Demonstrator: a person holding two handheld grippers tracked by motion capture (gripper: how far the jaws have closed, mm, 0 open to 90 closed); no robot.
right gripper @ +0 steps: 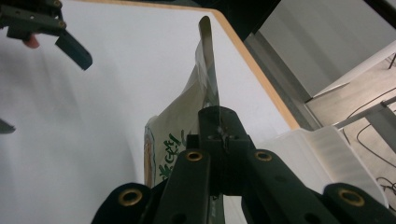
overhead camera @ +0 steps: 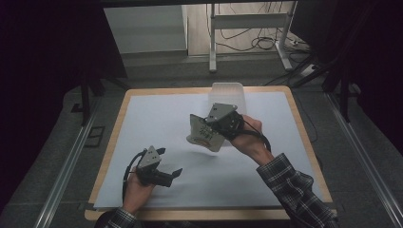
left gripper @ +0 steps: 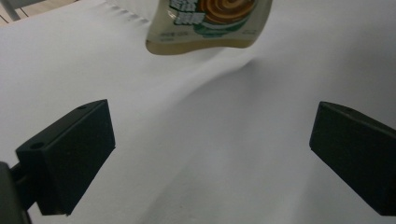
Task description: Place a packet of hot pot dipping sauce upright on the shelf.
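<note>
A cream pouch (overhead camera: 204, 136) with green lettering and a brown swirl hangs above the white sheet, its shadow below it. My right gripper (overhead camera: 210, 121) is shut on the pouch's flat sealed edge; in the right gripper view the jaws (right gripper: 218, 125) pinch that thin edge, and the pouch (right gripper: 173, 140) runs away from them. My left gripper (overhead camera: 170, 161) rests open near the front left, apart from the pouch. In the left gripper view its jaws (left gripper: 210, 154) stand wide with nothing between them, and the pouch's bottom (left gripper: 210, 23) floats beyond.
A white sheet (overhead camera: 157, 114) covers the wooden table (overhead camera: 119, 124). A translucent white container (overhead camera: 228, 92) stands at the back edge, just behind my right hand. Desk legs and cables lie on the floor beyond the table.
</note>
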